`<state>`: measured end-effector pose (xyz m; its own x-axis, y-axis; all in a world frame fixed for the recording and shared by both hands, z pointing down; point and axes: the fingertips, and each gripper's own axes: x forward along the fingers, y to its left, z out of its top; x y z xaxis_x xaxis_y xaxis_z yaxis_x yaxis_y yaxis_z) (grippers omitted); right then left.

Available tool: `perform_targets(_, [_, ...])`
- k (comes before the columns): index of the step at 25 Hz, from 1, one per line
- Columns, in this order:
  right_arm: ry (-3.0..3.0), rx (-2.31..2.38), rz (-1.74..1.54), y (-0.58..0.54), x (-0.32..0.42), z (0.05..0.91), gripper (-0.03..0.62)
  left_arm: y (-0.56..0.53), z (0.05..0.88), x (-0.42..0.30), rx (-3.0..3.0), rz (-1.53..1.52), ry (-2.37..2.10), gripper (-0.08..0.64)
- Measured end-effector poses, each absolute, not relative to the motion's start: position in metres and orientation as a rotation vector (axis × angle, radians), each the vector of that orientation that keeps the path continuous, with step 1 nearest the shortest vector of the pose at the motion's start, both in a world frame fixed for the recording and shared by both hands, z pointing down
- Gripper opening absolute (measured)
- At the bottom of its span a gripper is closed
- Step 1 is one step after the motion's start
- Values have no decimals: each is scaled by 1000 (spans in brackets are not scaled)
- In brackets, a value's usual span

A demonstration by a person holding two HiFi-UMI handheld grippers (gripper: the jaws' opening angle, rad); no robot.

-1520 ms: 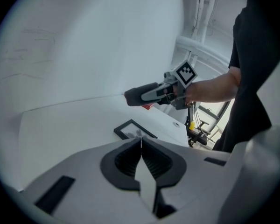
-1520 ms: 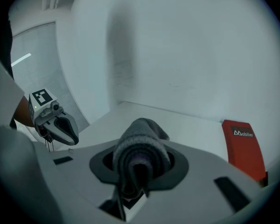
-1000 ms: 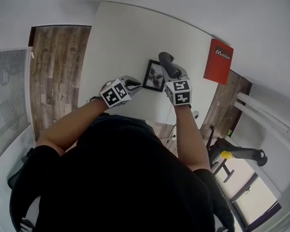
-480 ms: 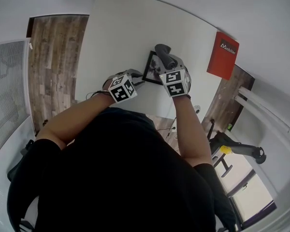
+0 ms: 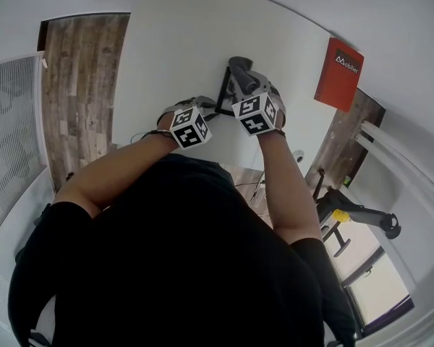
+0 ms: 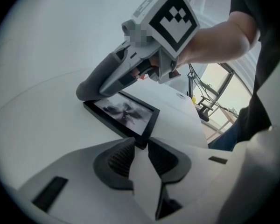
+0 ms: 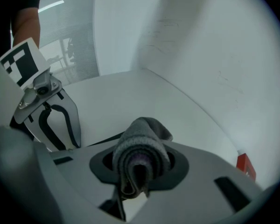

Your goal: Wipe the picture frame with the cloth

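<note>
Left gripper view shows the picture frame (image 6: 123, 112) lying flat on the white bench (image 6: 37, 120), glass up, with its near corner tucked into the narrow gap of the left claw (image 6: 141, 155). The jaws there are drawn almost together and seem to pinch that corner, pinning the frame down. At the frame's far corner the grey cloth (image 6: 97, 82) touches the black border. Right gripper view makes plain who carries it: the right claw (image 7: 142, 161) is clamped on the cloth, which is folded into a thick roll and bulges out past the jaw tips. In the head view both markered cubes sit close together above the frame, near the middle of the bench. The step in hand looks like the first wiping pass, with most of the glass not yet covered. To do it well, only the soft roll should meet the frame, never the hard jaw tips, so the right claw wants a shallow angle and light downward pressure. Strokes are best run from the far corner toward the pinned one, so the frame is pushed into its anchor and does not pivot or skid. The left grip should stay firm but low on the border.
</note>
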<state>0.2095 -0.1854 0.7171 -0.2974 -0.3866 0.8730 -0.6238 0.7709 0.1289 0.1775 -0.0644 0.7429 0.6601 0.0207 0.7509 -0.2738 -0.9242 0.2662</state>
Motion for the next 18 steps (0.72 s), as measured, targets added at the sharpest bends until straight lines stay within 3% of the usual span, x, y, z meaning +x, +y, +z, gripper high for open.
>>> perform_targets(18, [-1889, 731, 280, -164, 205, 728, 98, -64, 749, 176, 2501, 1214, -183, 114])
